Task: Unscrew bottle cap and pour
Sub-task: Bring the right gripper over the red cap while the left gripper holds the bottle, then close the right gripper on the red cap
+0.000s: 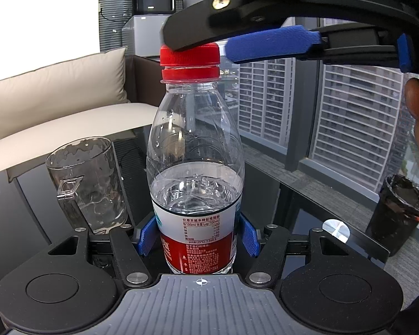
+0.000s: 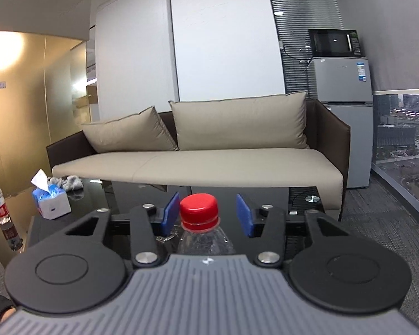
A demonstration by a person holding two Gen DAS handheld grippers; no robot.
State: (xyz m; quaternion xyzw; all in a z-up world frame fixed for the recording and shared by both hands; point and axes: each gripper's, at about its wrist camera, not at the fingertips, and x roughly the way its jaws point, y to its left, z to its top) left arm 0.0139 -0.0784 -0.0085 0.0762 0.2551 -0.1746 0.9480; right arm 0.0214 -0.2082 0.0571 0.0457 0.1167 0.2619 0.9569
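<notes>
A clear water bottle (image 1: 194,167) with a red cap (image 1: 190,55) and a red and white label stands upright on the dark glass table (image 1: 307,195), about half full. My left gripper (image 1: 198,236) is shut on the bottle's lower body, blue pads against both sides. An empty glass mug (image 1: 89,181) stands just left of the bottle. My right gripper (image 2: 206,213) is open around the cap (image 2: 199,208), its blue pads apart on either side without touching. In the left wrist view the right gripper (image 1: 198,44) reaches in from the upper right over the cap.
A beige sofa (image 2: 198,164) stands behind the table. A tissue box (image 2: 51,202) and a second bottle (image 2: 1,212) are at the left. A black bin (image 1: 396,209) stands by the window at the right. A fridge with a microwave (image 2: 340,106) is in the corner.
</notes>
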